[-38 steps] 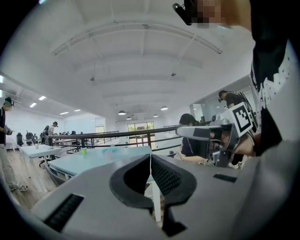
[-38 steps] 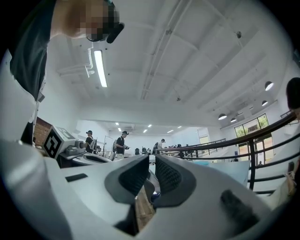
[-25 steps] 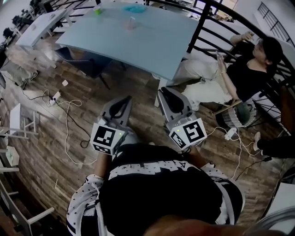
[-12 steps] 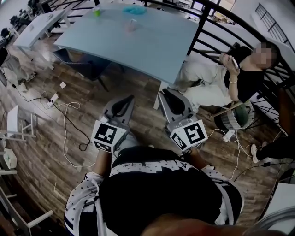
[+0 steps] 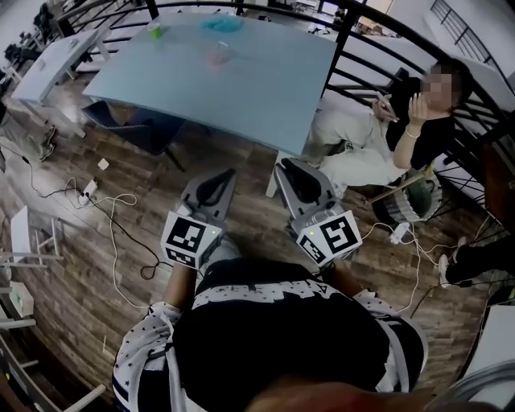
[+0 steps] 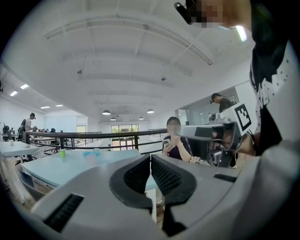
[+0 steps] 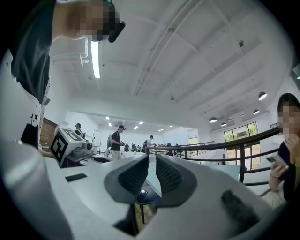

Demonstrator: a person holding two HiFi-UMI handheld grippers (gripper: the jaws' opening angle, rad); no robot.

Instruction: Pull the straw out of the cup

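Observation:
A pale translucent cup stands far off on the light blue table; it is blurred and I cannot make out a straw in it. Both grippers hang over the wooden floor, well short of the table, pointing toward it. My left gripper is shut with its pads pressed together and nothing between them. My right gripper is also shut and holds nothing; only a thin slit shows between its pads. In the left gripper view the table top lies ahead and to the left.
A small green cup and a blue object sit at the table's far side. A person sits at the right beside a black railing. Cables trail over the floor at the left. A chair stands under the table.
The table and cup sit slightly lower in the head view, so it has shifted a little toward them. The seated person has raised a hand. Both grippers keep their pose.

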